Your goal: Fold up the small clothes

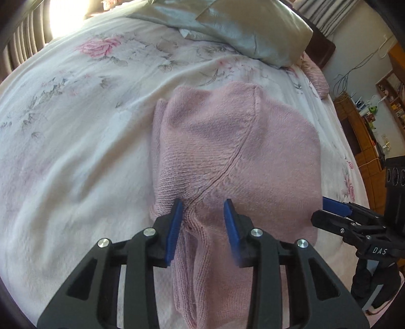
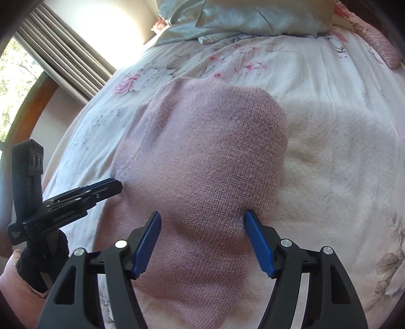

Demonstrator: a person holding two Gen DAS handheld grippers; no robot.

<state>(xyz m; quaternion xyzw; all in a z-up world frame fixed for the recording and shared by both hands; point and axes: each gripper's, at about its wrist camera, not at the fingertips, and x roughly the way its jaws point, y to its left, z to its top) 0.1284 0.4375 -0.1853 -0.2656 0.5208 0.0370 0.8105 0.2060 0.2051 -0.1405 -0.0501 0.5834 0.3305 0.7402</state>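
white floral bedspread (image 1: pixel 76 151) covers the bed, shiny pale blue-grey pillows (image 1: pixel 235 27) up top, striped curtain (image 2: pixel 63 55) by a bright window, wooden shelves (image 1: pixel 364 134) with clutter off to the side.

Each camera is looking forward and down from just behind its own tool, close above the bed (image 1: pixel 76 151); both are sharing the pink knit (image 1: pixel 227 151) ahead.

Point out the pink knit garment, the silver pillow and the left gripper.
pink knit garment (image 1: pixel 227 151), left wrist view, middle of the knit by the seam.
silver pillow (image 2: pixel 253 17), right wrist view, its satin face.
left gripper (image 1: pixel 203 222), left wrist view, between its open blue fingertips.
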